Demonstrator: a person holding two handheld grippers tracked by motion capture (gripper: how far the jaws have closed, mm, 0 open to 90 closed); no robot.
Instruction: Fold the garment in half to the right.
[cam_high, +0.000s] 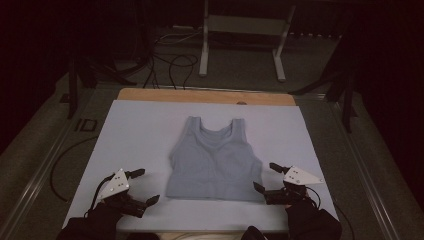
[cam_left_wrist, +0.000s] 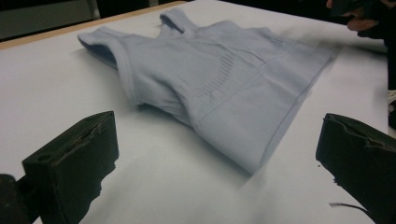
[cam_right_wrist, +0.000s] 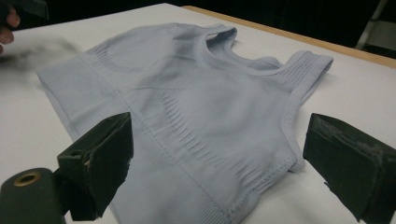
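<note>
A pale blue sleeveless crop top (cam_high: 215, 160) lies flat in the middle of the white board (cam_high: 140, 130), straps toward the far edge. My left gripper (cam_high: 144, 186) stands open just left of the top's near left corner, nothing between its jaws. My right gripper (cam_high: 267, 177) is open by the top's near right corner, jaws apart and not touching the cloth. In the left gripper view the top (cam_left_wrist: 219, 88) spreads ahead between the wide jaws. The right gripper view looks across the top (cam_right_wrist: 196, 107) from its side, its jaws well apart above the hem.
The white board rests on a wooden table (cam_high: 205, 95) whose far edge shows. Beyond it stand a metal frame (cam_high: 242, 40) and loose cables (cam_high: 170, 65) on the floor. Dark stands (cam_high: 345, 95) flank the table at both sides.
</note>
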